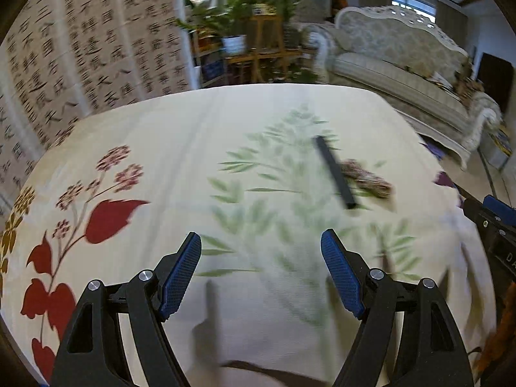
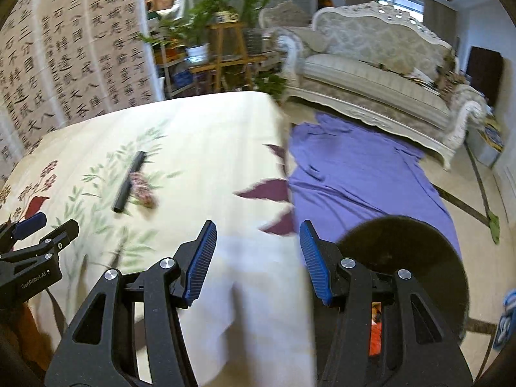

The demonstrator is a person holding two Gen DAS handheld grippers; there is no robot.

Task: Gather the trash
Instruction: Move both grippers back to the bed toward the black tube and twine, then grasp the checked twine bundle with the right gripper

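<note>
black stick (image 1: 335, 172), crumpled wrapper (image 1: 367, 179) touching

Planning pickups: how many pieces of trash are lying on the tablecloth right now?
2. A black stick lies on the leaf print, and a crumpled patterned wrapper lies touching its right side. More could be hidden below the fingers or beyond the table edge.

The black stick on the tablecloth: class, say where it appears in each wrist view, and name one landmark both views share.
Left wrist: the black stick lies right of centre, ahead of the open left gripper, touching a crumpled wrapper.
Right wrist: the same stick lies at left, wrapper beside it.
Shared landmark: the cream sofa.
</note>
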